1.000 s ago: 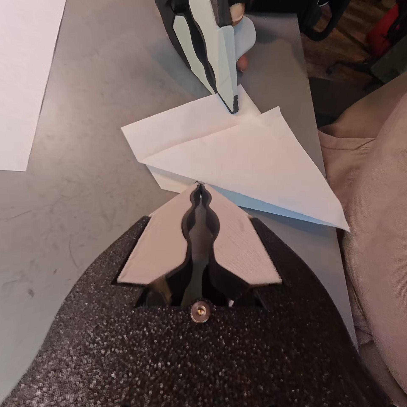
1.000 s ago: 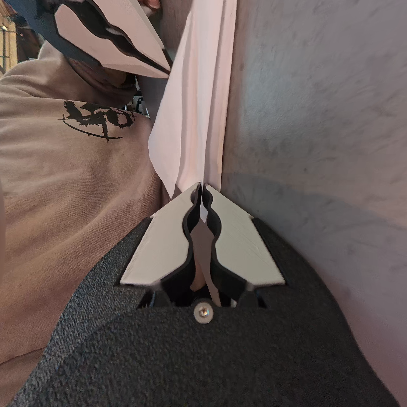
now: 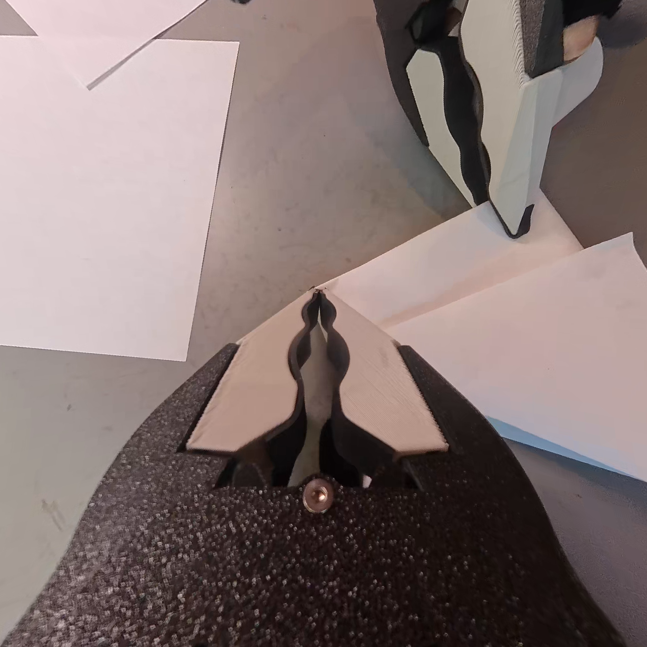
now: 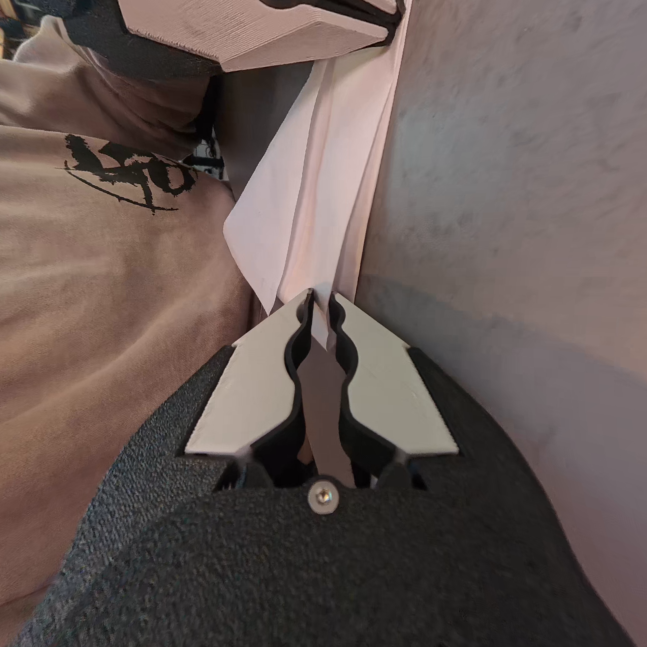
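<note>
My left fingers are pressed together, pinching the folded paper at its corner. My right fingers, slightly parted, straddle its far corner on the grey counter.

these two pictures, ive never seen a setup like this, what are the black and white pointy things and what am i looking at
Those are two hand-held grippers, each with two white fingers and a camera looking forward along them. One picture comes from the left gripper, the other from the right gripper; each also shows the other one farther off.

On the grey table lies a folded white paper, partly creased into a pointed shape. The left gripper's fingers are shut on one corner of it. The right gripper's tips are at the far end, with a narrow gap that paper passes through; whether it grips is unclear. Loose flat sheets lie to the side. The beige cloth is the person's top.
</note>
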Demonstrator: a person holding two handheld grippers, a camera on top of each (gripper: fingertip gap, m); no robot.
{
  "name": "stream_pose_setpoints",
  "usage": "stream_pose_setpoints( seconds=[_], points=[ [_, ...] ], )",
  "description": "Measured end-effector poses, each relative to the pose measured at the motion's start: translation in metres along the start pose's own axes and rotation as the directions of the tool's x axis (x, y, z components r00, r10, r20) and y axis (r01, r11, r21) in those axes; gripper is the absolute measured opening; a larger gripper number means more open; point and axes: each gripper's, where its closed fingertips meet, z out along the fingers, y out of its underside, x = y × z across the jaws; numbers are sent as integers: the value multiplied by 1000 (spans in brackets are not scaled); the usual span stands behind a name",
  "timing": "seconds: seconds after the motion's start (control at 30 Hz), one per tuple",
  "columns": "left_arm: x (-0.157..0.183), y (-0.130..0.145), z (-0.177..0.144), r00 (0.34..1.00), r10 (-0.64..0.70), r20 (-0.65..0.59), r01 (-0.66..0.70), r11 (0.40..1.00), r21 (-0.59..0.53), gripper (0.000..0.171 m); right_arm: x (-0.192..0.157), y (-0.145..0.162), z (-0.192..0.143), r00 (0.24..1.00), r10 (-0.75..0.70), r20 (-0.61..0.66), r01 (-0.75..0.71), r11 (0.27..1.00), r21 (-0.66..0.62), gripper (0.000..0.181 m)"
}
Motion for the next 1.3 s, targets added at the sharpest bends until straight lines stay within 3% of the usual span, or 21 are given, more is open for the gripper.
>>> stream_pose_setpoints(
  seconds=[0.17,0.33,0.4,0.53,0.87,1.03,1.3],
  points=[
    [0,0,0,1000,21,12,-21,1000,-7,0,-4,-4,-24,978,-116,-174,134,987,94,15],
    [0,0,0,1000,22,10,-22,1000,-4,0,-22,-27,-45,823,-344,-451,446,884,140,9],
    [0,0,0,1000,25,12,-25,1000,-3,0,-25,-36,-36,742,-410,-530,541,833,113,1],
    [0,0,0,999,29,14,-29,1000,-4,0,16,-25,-11,667,-401,-628,499,866,-24,0],
    [1,-9,-2,997,-61,-38,61,998,7,0,19,-26,-11,680,-338,-651,485,873,54,0],
    [34,-18,1,991,18,-136,-20,1000,-14,0,18,-26,-10,686,-341,-643,492,868,64,0],
    [37,-12,8,994,50,-99,-52,998,-18,0,6,-23,-26,681,-351,-643,551,823,134,0]
  ],
)
